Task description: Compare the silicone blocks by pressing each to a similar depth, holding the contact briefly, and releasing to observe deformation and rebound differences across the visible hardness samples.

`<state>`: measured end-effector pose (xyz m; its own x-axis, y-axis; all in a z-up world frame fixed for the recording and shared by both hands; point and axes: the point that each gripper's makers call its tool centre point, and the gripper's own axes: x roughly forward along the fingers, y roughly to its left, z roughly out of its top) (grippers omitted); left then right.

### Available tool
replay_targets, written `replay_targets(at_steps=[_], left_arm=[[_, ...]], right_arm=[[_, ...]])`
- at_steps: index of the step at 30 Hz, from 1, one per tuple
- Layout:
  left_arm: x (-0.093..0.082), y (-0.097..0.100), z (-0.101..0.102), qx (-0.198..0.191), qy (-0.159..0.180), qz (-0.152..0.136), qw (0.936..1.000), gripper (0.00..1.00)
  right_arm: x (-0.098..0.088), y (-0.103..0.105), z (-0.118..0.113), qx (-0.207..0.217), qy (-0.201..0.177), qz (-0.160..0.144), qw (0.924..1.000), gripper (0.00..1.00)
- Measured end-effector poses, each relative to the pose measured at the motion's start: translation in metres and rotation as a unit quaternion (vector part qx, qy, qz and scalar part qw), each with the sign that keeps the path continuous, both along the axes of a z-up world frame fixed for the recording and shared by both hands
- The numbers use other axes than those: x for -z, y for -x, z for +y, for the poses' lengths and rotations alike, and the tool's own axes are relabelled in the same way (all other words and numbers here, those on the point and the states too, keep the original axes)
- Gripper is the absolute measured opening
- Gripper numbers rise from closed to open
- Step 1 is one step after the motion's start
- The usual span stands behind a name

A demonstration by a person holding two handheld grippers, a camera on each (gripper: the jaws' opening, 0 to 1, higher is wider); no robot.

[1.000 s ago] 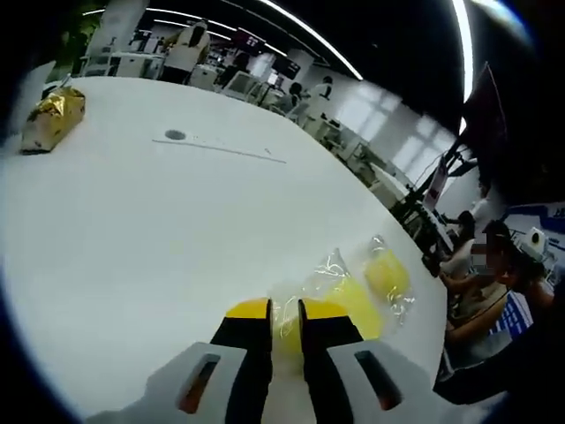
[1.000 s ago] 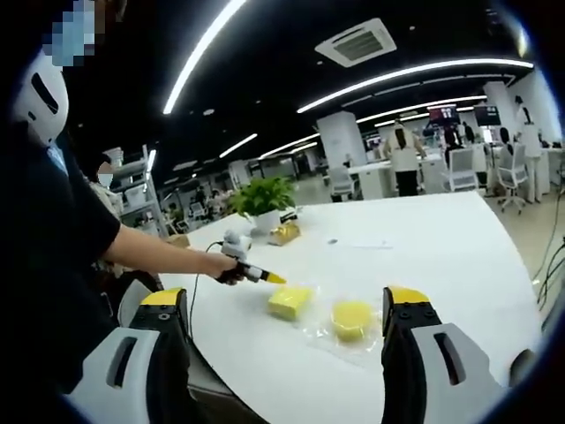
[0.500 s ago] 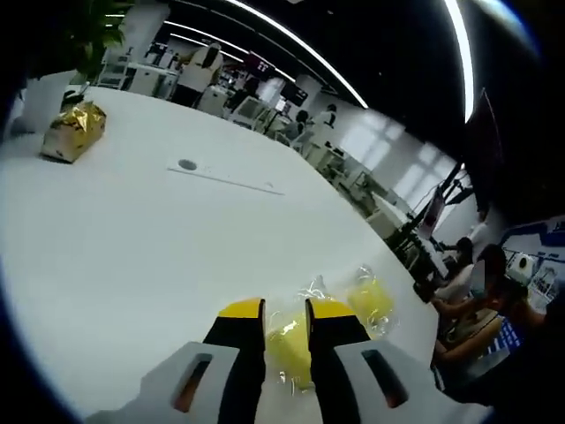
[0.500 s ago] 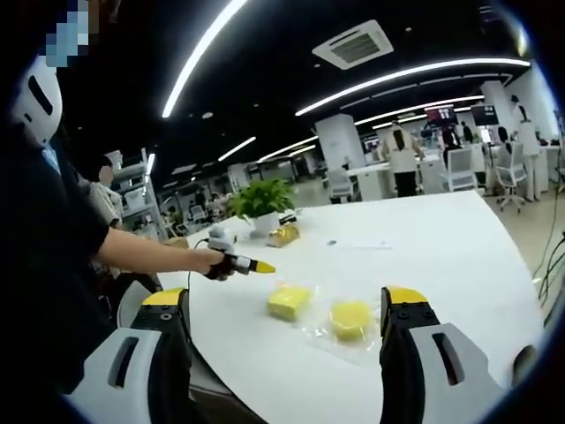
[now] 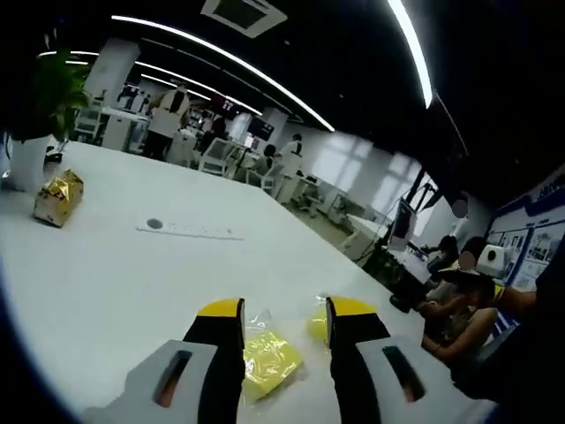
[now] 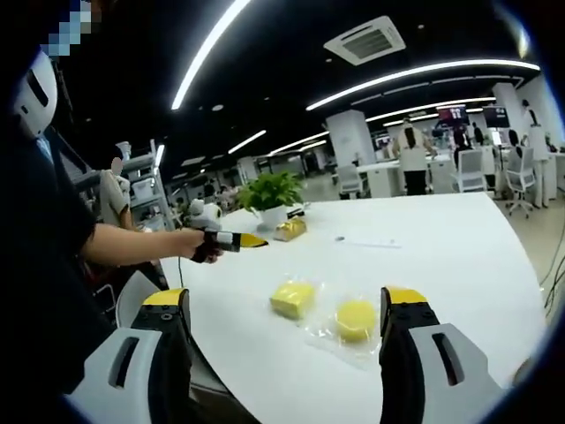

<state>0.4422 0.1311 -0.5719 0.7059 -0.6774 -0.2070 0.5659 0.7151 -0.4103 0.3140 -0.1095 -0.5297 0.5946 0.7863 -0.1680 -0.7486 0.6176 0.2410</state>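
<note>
- The left hand-held gripper (image 5: 282,320), jaws narrowly parted and holding nothing, is now hovering clear of the square silicone block (image 5: 267,360), having lifted off since a second ago: release phase, rebound observable.
- The round silicone block (image 6: 355,319) is lying at 3 o'clock of the square one on the desk (image 6: 441,256).
- The right hand-held gripper (image 6: 282,305) is waiting wide open, empty.

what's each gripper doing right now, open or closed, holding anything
Left gripper: open, holding nothing, lifted off the square block.
Right gripper: open wide, empty.

two silicone blocks (image 6: 294,299) (image 6: 355,319), one plant (image 6: 271,191), one gold packet (image 5: 57,196)
</note>
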Motion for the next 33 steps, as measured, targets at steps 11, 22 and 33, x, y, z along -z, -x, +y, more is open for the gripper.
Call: replay_targets(at_steps=[11, 22, 33], left_arm=[[-0.019, 0.048, -0.032, 0.072, -0.091, -0.076, 0.9903, 0.84], [-0.021, 0.092, -0.046, 0.101, -0.113, -0.095, 0.9838, 0.99], [-0.003, 0.126, -0.046, 0.090, -0.140, -0.089, 0.9820, 0.99]], right_arm=[[-0.003, -0.010, 0.001, -0.013, 0.009, -0.006, 0.9998, 0.83], [-0.001, -0.012, 0.002, -0.021, 0.021, -0.009, 0.9995, 0.81], [0.002, -0.017, 0.002, -0.026, 0.026, -0.007, 0.9993, 0.79]])
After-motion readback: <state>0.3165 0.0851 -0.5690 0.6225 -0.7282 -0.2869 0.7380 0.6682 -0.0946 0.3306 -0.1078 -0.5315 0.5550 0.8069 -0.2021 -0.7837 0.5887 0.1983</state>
